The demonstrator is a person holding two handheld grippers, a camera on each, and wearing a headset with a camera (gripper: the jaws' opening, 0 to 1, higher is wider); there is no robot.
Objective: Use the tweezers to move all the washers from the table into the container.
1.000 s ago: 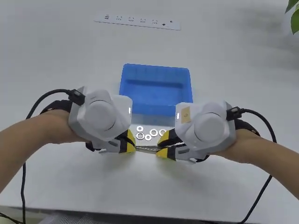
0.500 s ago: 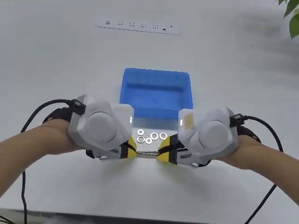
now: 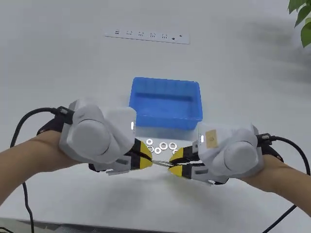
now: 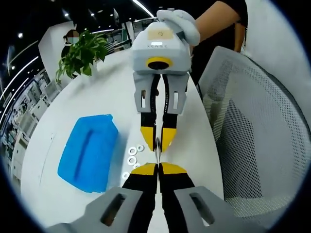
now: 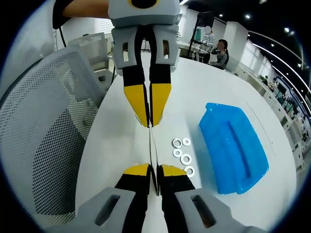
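1. Both grippers have dropped back toward you since a second ago. They used to cover the front corners of the blue container (image 3: 167, 120), and now its whole front wall shows.
2. The tweezers (image 3: 160, 163) are off the table, strung level between the two sets of yellow-tipped jaws. In the left gripper view they're the thin metal strip (image 4: 158, 156) running from your own jaws to the facing ones. It looks the same from the right gripper view (image 5: 151, 145).
3. Your left gripper (image 3: 145, 162) is clenched on one end of the tweezers, jaws pressed together (image 4: 159, 167).
4. Your right gripper (image 3: 174, 161) is clamped on the other end, tips facing the left one's. You can see it head-on in the left gripper view (image 4: 158, 141), and the left one head-on in the right gripper view (image 5: 149, 121).
5. Five washers (image 3: 164, 145) lie flat on the white table (image 3: 233, 73) in a loose cluster. They sit just past the tweezers, between them and the container's front wall, and touch neither ( (image 4: 132, 155), (image 5: 182, 154)).
6. The container sits upright just beyond the washers ( (image 4: 102, 160), (image 5: 214, 145)).
7. Farther back there's a white power strip (image 3: 148, 36) and a leafy plant (image 3: 302, 19) at the far right corner.
8. A mesh chair (image 4: 252, 136) stands at the near edge of the table.
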